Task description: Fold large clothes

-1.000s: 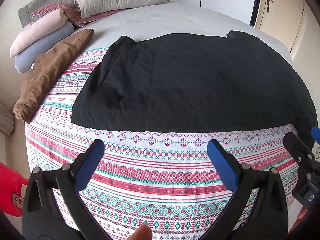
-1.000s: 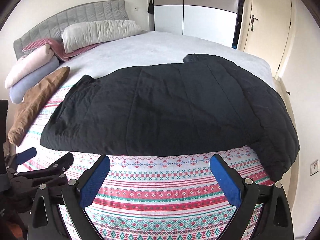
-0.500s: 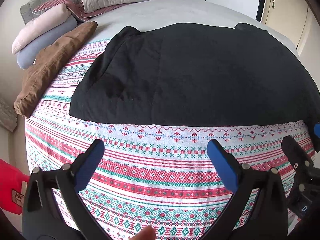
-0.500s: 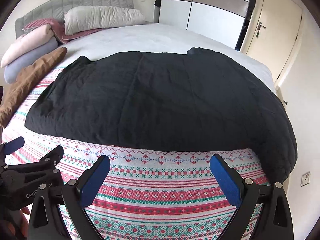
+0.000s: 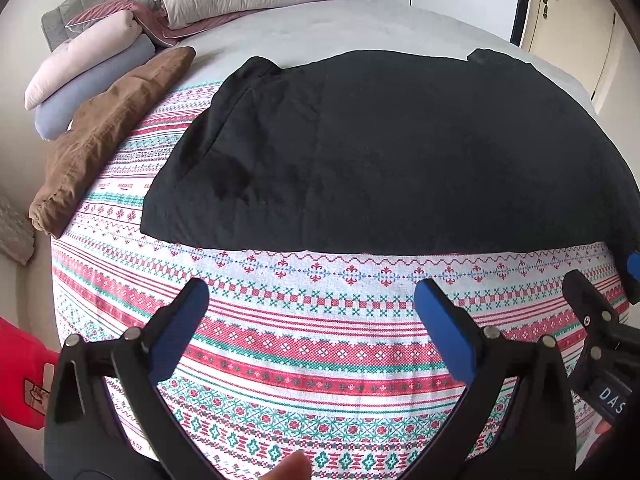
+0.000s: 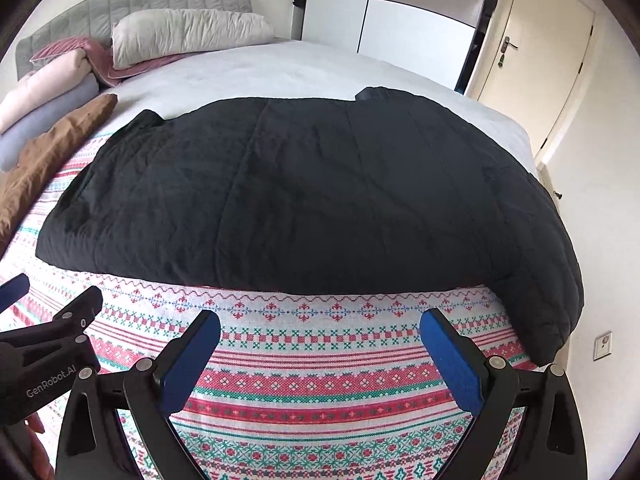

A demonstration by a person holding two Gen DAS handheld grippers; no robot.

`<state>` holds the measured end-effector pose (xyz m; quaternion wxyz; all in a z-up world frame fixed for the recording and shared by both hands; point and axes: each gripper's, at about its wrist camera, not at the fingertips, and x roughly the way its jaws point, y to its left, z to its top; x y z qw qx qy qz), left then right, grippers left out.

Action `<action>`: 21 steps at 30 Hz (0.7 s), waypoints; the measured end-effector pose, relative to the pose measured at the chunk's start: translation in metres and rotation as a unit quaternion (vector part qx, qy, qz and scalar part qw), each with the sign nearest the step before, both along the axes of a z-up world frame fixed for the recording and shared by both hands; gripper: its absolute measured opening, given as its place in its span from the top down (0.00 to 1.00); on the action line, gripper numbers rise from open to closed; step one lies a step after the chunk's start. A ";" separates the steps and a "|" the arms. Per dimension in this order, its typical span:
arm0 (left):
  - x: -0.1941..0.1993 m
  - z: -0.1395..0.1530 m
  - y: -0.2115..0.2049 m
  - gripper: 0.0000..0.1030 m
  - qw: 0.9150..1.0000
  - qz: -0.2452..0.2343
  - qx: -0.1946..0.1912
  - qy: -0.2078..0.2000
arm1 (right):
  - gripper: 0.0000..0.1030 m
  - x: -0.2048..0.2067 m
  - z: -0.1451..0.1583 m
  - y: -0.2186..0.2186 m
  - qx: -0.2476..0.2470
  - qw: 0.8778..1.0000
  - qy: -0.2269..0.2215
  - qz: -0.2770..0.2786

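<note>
Both grippers hover side by side over the near part of the bed, aimed at the black quilted jacket (image 5: 400, 152): left gripper (image 5: 312, 320) and right gripper (image 6: 320, 344) each have blue-padded fingers (image 6: 192, 360) spread wide, holding and touching nothing. Jacket lies spread flat across the patterned red-green-white blanket (image 5: 320, 344), its right end draping over the bed's edge, with a brown folded garment (image 5: 108, 132) and stacked pillows (image 5: 88, 64) off to the left near the headboard.
</note>
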<state>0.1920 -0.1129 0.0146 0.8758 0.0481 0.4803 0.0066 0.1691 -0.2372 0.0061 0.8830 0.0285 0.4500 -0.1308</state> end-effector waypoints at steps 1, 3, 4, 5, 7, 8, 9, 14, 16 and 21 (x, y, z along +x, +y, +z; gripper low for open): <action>0.000 0.000 0.000 0.01 1.000 -0.001 0.000 0.000 | 0.02 0.000 0.000 0.000 -0.001 1.000 0.001 -0.001; 0.000 0.000 -0.001 0.01 1.000 -0.002 0.000 0.000 | 0.02 0.000 -0.001 0.000 0.000 1.000 0.001 -0.002; 0.000 0.000 -0.001 0.01 1.000 -0.002 -0.001 0.000 | 0.02 0.000 -0.001 0.000 0.000 1.000 0.002 -0.002; 0.000 0.000 -0.001 0.01 1.000 -0.002 -0.001 0.000 | 0.02 0.000 -0.001 0.000 0.000 1.000 0.002 -0.002; -0.001 0.000 -0.001 0.01 1.000 -0.003 -0.003 0.001 | 0.02 0.000 -0.001 0.001 0.000 1.000 0.003 -0.001; -0.001 0.000 -0.001 0.01 1.000 -0.003 -0.003 0.001 | 0.02 0.000 -0.001 0.001 0.000 1.000 0.003 -0.001; -0.001 0.000 -0.001 0.01 1.000 -0.004 -0.002 0.000 | 0.02 0.001 -0.001 0.001 -0.001 1.000 0.003 0.000; -0.001 -0.001 -0.001 0.01 1.000 -0.006 -0.005 0.002 | 0.02 0.001 -0.001 0.003 -0.002 1.000 0.004 0.000; 0.000 0.000 -0.001 0.01 1.000 -0.006 -0.005 0.001 | 0.02 0.001 -0.001 0.003 -0.002 1.000 0.003 0.000; 0.000 0.000 0.000 0.01 1.000 -0.009 -0.010 0.002 | 0.02 0.001 -0.001 0.002 -0.007 1.000 0.003 -0.004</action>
